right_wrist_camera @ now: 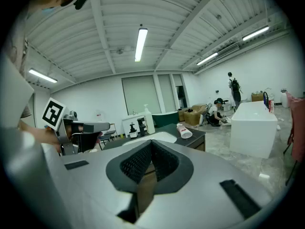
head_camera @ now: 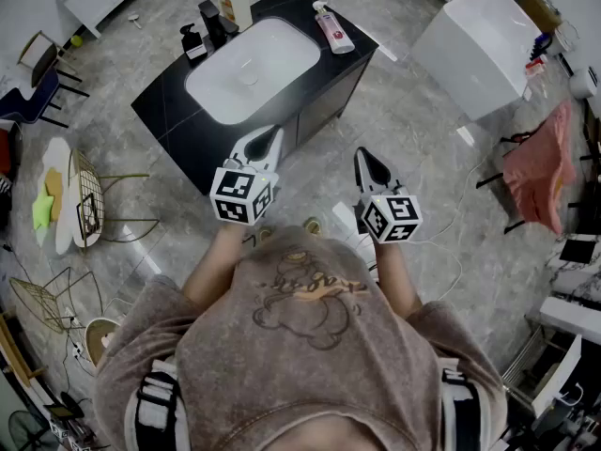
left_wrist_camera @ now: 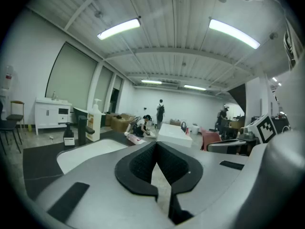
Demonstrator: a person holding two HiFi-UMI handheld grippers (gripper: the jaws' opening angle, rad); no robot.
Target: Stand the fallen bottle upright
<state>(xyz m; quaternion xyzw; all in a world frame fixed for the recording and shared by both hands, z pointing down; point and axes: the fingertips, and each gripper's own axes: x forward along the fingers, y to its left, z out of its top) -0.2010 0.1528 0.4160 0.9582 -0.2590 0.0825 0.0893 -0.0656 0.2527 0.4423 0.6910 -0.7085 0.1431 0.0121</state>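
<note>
Head view: the fallen bottle [head_camera: 334, 28] lies on its side at the far right corner of the counter [head_camera: 165, 107], right of the sink [head_camera: 282, 43]. The left gripper [head_camera: 272, 138] and right gripper [head_camera: 365, 161] hang side by side on the near side of the counter, well apart from the bottle.

Left gripper view: jaws pressed together, nothing between them.

Right gripper view: jaws likewise together and empty, with the bottle far ahead.

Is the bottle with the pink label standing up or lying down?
Lying down. The pink-labelled bottle rests on its side on the dark counter, beside the sink.
</note>
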